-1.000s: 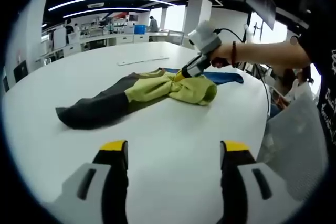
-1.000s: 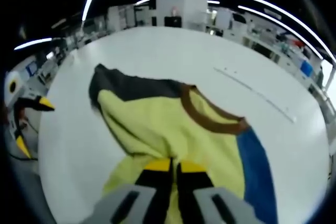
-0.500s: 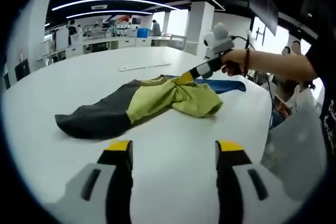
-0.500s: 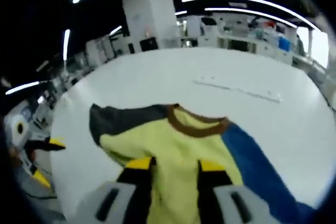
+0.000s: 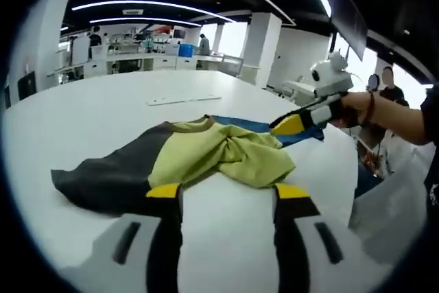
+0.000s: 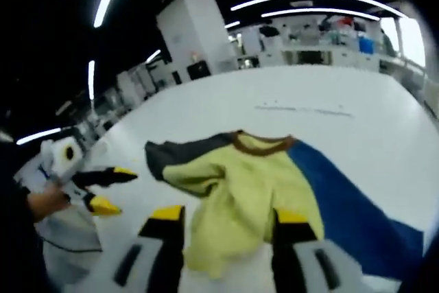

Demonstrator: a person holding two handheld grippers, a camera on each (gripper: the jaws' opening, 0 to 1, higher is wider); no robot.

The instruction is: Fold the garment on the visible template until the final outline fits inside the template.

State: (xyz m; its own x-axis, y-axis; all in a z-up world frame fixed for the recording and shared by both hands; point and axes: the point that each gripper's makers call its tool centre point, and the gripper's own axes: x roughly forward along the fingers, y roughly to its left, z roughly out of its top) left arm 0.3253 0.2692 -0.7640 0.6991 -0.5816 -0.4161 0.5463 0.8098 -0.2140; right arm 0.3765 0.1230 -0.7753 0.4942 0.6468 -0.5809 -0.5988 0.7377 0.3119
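A garment lies crumpled on the white table [image 5: 103,111]. It has a dark grey part [image 5: 103,178], a bunched yellow-green middle [image 5: 230,156] and a blue part [image 5: 250,125]. My left gripper [image 5: 228,193] stands open just short of its near edge, nothing between the jaws. My right gripper [image 5: 291,125] hovers at the garment's far right, held by a hand [image 5: 351,104]. In the right gripper view the right gripper [image 6: 229,214] is open over the yellow fabric [image 6: 240,193], beside the brown collar [image 6: 260,143] and blue part [image 6: 343,200]. The left gripper [image 6: 113,189] appears at the left, open.
A thin pale strip [image 5: 182,99] lies on the table beyond the garment, also the strip [image 6: 305,109] in the right gripper view. The table edge [image 5: 346,169] curves close on the right, where people [image 5: 387,90] stand. Desks and shelves line the room behind.
My right gripper has opened, let go of the yellow fabric and drawn back to the right. The fabric has dropped flat. My left gripper has come closer to the garment.
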